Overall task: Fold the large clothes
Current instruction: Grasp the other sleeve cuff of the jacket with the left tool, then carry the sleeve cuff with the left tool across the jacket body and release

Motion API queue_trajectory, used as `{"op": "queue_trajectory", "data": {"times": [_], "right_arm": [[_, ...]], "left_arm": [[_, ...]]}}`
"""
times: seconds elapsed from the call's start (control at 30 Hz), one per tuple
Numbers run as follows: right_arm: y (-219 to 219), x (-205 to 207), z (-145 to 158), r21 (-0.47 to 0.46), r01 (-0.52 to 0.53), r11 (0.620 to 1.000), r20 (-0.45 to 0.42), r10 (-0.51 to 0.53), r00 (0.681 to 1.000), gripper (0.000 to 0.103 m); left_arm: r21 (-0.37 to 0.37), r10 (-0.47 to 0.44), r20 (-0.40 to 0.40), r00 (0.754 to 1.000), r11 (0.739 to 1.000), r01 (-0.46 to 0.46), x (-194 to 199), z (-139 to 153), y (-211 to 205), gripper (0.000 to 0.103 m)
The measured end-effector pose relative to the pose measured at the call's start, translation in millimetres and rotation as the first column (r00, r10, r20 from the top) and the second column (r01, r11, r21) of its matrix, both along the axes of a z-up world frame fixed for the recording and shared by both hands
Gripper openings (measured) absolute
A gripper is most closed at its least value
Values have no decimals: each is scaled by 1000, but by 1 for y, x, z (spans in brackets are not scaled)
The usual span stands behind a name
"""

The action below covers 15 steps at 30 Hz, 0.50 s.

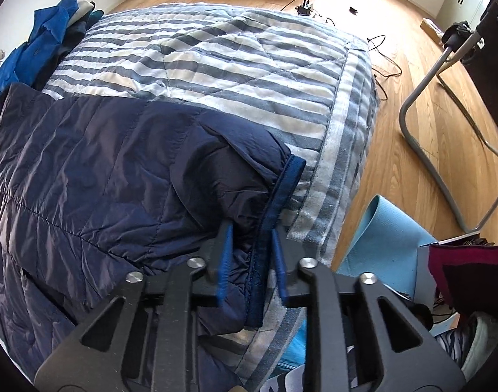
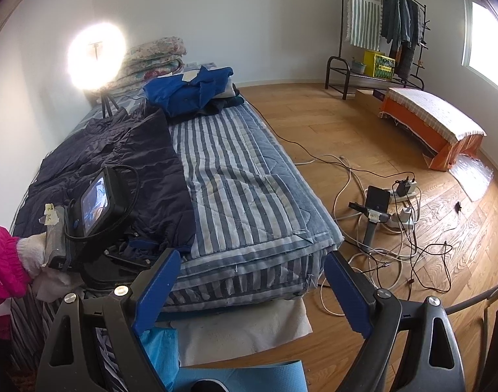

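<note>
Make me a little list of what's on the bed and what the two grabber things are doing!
bed cover: striped blue-and-white quilt
main garment: dark navy puffy jacket, spread on the quilt
sleeve cuff: blue cuff near the quilt's edge, between the left grabber's fingers
left gripper: closed on the jacket's cuff
right gripper: wide open, holding nothing, off the bed's end
other clothes: bright blue pile at the far end
person: pink sleeve and white glove holding the left grabber
floor: cables on wood

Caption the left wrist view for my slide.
Left gripper closing its blue fingers on the ribbed cuff of a navy quilted jacket spread over a striped quilt.
</note>
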State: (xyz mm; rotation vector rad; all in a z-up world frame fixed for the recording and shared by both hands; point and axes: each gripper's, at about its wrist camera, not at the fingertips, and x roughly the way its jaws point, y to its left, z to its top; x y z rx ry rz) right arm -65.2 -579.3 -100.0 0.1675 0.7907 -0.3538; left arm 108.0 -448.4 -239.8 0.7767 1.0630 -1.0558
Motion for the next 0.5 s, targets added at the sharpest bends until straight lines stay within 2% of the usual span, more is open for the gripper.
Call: {"op": "queue_trajectory", "data": {"times": [0.1,0.27,0.4,0.5], "right_arm": [[1,0,1,-4,2,1000,0,-2,1000,91],[2,1,1,-4,4,1000,0,-4,1000,91],[8,5,3,-3,-11,1000,3,11,1000,91],[15,10,5,-6,-28,1000,7,28,1000,91]], "left_arm": [[-25,17,-12,1000,1000,-17,3,10,4,9],[-129,80,-61,995,988,-87,14,42,20,5],[-214,124,-72,990,967,-137,26,76,41,5],[-275,175,-91,980,942,-193,42,99,63,5]]}}
